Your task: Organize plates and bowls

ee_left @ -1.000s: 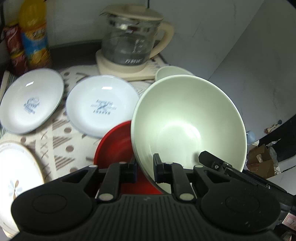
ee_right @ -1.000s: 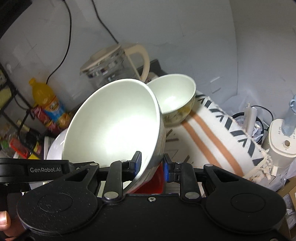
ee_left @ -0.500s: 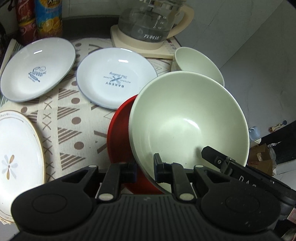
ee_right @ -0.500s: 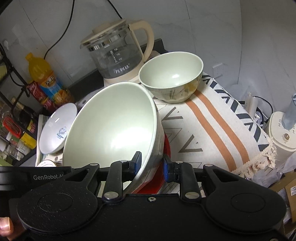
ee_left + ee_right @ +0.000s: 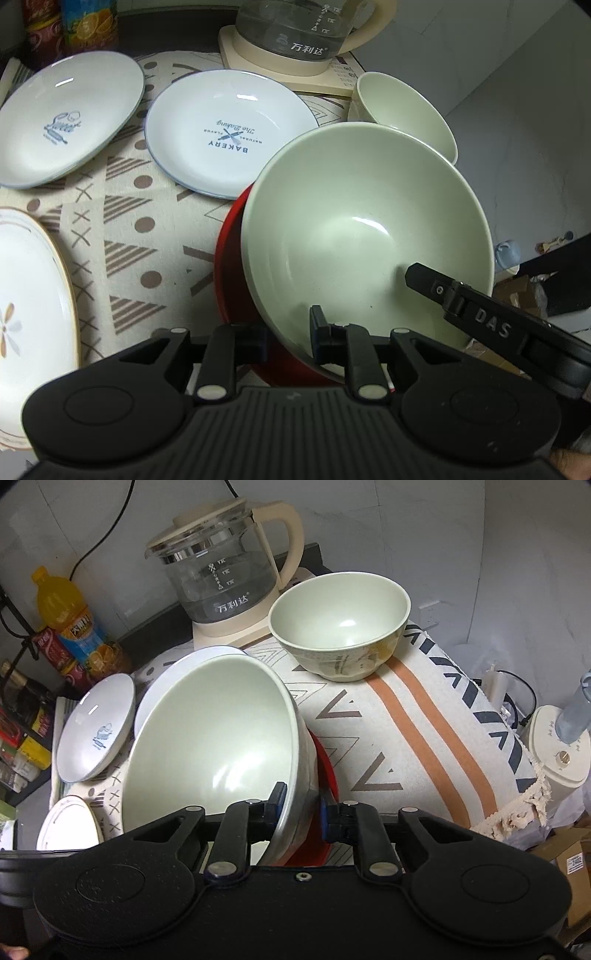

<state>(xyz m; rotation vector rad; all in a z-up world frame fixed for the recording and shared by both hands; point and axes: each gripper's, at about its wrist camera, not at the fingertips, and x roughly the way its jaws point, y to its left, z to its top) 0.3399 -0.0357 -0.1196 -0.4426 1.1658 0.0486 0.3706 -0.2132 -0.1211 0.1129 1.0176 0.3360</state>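
Patterned tablecloth (image 5: 122, 236), crowded with plates. Both my tongs, left gripper (image 5: 288, 332) and right gripper (image 5: 301, 805), clamp the large bowl's (image 5: 365, 229) rim, the right closing further, over the red plate (image 5: 231, 266). Risk: tilted release chips the kettle-side small bowl (image 5: 340, 627).

Dim, cool overhead light puts soft glare spots inside the large pale bowl (image 5: 365, 236) and on the white plates (image 5: 229, 129), while fisheye bending curves both views' edges and corners fall dark.
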